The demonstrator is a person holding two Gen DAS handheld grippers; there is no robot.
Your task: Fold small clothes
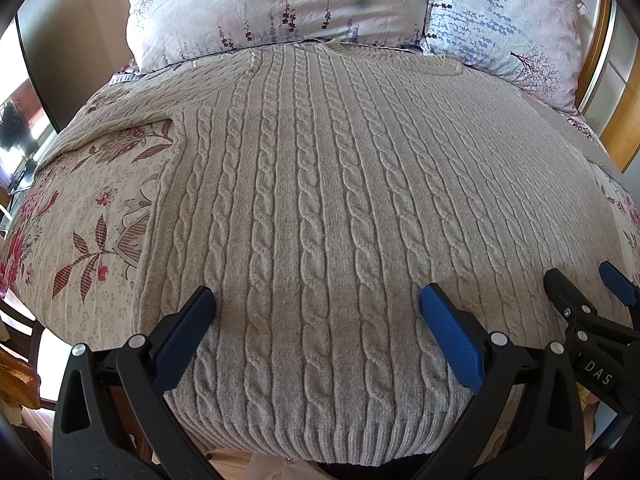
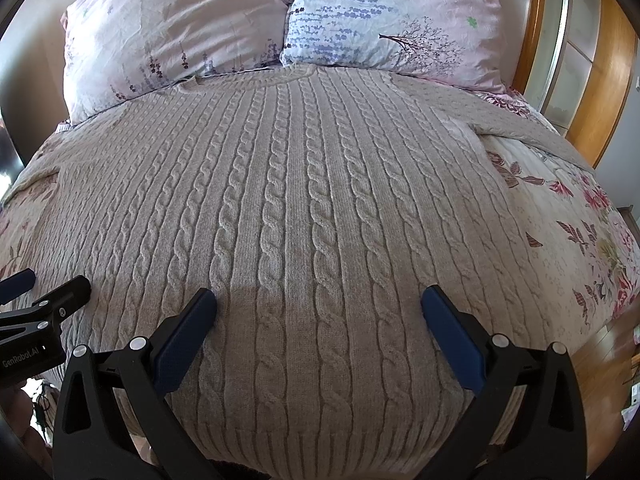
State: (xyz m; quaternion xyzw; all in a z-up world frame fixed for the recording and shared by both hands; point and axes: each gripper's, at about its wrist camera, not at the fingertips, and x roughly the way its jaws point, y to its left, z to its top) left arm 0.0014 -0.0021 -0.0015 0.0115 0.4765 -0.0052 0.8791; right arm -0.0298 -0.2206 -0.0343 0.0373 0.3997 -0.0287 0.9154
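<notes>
A beige cable-knit sweater lies flat on the bed, hem toward me, collar up by the pillows, sleeves spread to both sides. My left gripper stands open over the lower left part of the sweater, with only knit between its blue-padded fingers. Over the lower right part my right gripper is open in the same way. Each gripper shows in the other's view: the right one at the right edge, the left one at the left edge. Neither holds the cloth.
A floral quilt covers the bed under the sweater. Two flowered pillows lean at the head. A wooden headboard frame rises at the right. Wooden floor lies beyond the bed's right edge.
</notes>
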